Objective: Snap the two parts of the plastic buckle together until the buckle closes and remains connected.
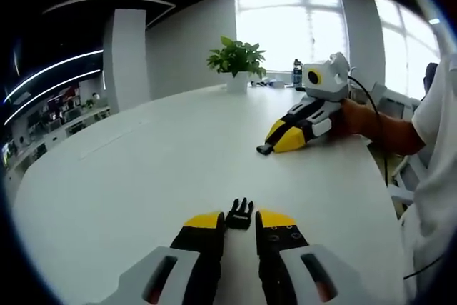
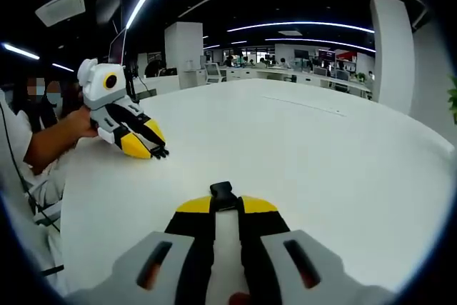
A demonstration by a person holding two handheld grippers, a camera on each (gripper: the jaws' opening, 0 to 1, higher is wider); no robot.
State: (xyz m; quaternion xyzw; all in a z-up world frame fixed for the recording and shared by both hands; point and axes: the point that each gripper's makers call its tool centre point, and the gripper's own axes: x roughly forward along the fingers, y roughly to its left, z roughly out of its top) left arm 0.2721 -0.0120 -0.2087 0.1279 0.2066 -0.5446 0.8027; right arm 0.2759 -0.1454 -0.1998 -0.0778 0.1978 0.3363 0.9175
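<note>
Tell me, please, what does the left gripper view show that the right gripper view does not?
Left gripper view: a potted plant, a bottle and windows. Right gripper view: office desks under ceiling light strips. Shared: the white table, the left gripper shut on the pronged buckle half, the right gripper shut on the other half.

Open white table (image 1: 143, 169) between the 2 grippers | plant pot (image 1: 237, 80) and bottle (image 1: 297, 73) stand at far edge

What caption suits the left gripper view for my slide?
Left tongs grip the pronged buckle half on a white table; right tongs rest beyond.
</note>
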